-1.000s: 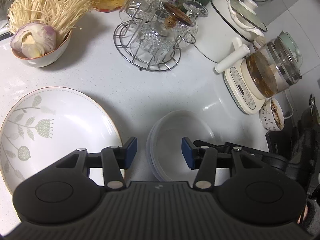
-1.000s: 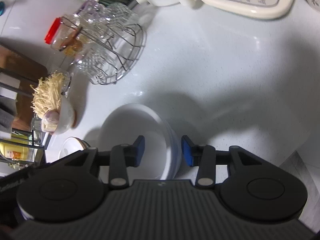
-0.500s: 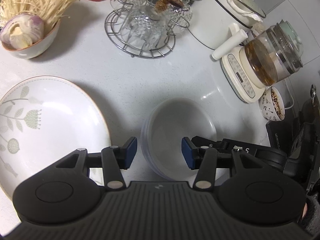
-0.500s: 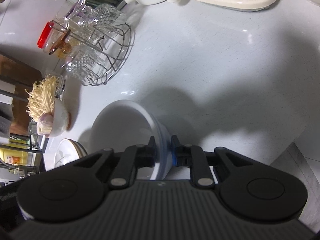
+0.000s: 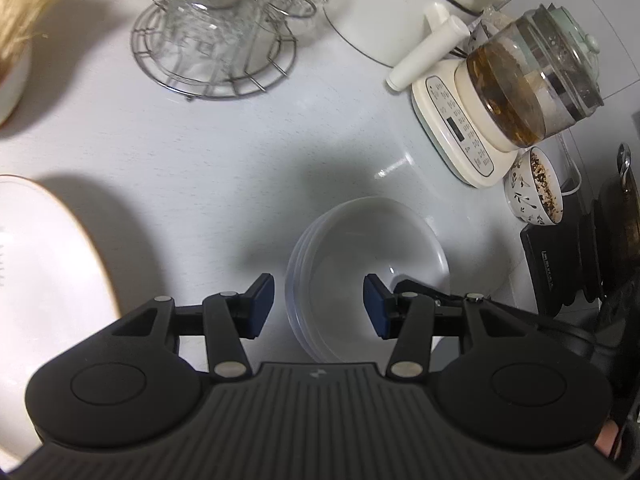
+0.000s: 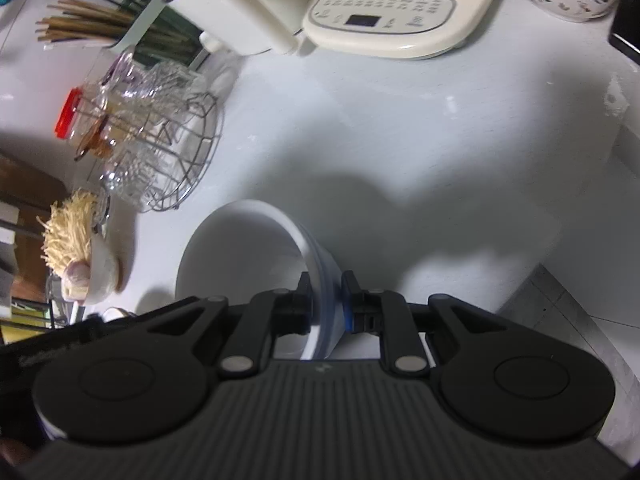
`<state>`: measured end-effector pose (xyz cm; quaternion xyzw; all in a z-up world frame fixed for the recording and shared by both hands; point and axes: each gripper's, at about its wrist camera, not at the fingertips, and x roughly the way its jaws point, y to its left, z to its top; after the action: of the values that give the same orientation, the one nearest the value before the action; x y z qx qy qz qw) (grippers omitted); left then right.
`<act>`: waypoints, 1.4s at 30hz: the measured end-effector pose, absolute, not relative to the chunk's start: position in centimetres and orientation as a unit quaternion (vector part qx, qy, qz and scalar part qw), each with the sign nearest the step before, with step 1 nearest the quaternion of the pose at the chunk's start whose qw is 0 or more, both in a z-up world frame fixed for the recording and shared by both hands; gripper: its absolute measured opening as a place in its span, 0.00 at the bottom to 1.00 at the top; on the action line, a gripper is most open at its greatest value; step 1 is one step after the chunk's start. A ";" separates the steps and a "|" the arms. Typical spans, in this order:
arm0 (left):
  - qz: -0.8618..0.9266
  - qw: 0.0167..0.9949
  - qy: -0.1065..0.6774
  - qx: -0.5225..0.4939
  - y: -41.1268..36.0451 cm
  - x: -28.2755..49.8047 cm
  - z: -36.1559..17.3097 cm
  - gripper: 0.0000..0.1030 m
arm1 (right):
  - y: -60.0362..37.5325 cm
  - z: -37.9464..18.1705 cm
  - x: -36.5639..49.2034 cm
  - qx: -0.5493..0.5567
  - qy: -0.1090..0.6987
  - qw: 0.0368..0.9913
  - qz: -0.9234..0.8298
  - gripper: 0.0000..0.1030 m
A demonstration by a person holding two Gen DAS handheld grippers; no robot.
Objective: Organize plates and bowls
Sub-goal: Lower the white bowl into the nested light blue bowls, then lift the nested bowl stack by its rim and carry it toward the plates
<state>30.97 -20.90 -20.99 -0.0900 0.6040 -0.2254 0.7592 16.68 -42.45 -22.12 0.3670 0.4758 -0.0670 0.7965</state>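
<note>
The pale speckled kitchen counter (image 5: pixel 224 152) carries a round wire rack of glassware (image 5: pixel 212 40) and a cream electric kettle base with a glass pot (image 5: pixel 500 92) at the back, so I work in the bare area in front. My right gripper (image 6: pixel 326 300) is clamped narrowly on the near rim of the stack of white nested bowls (image 6: pixel 248 264), one finger inside and one outside, probably because the thin wall offers the only purchase. My left gripper (image 5: pixel 319 306) hangs wide and empty over the stack, beside the large white gold-rimmed plate (image 5: pixel 44 264).
</note>
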 end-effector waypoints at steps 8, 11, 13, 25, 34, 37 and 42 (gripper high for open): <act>-0.220 0.745 0.620 -0.112 -22.1 31.3 -23.2 0.52 | -43.8 -22.3 16.3 0.366 0.476 0.796 -0.068 0.17; -0.210 0.742 0.625 -0.120 -22.1 31.3 -23.9 0.52 | -44.0 -22.5 16.3 0.363 0.479 0.796 -0.066 0.19; -0.207 0.742 0.626 -0.124 -22.2 31.2 -24.2 0.49 | -44.0 -22.5 16.3 0.360 0.482 0.797 -0.060 0.19; -0.185 0.745 0.625 -0.142 -22.5 30.6 -25.5 0.26 | -44.2 -23.6 17.0 0.365 0.491 0.790 -0.030 0.22; -0.180 0.750 0.617 -0.154 -22.3 30.4 -25.2 0.25 | -44.1 -23.7 17.4 0.351 0.496 0.794 -0.019 0.22; -0.183 0.753 0.612 -0.154 -22.2 30.1 -24.7 0.25 | -44.0 -23.1 17.1 0.346 0.494 0.797 -0.017 0.22; -0.196 0.759 0.602 -0.153 -21.8 29.6 -23.0 0.25 | -43.8 -21.4 16.6 0.340 0.484 0.806 -0.014 0.22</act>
<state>29.57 -21.83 -22.99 -0.1531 0.6022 -0.1959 0.7586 16.64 -43.83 -21.41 0.3399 0.4838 -0.0141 0.8063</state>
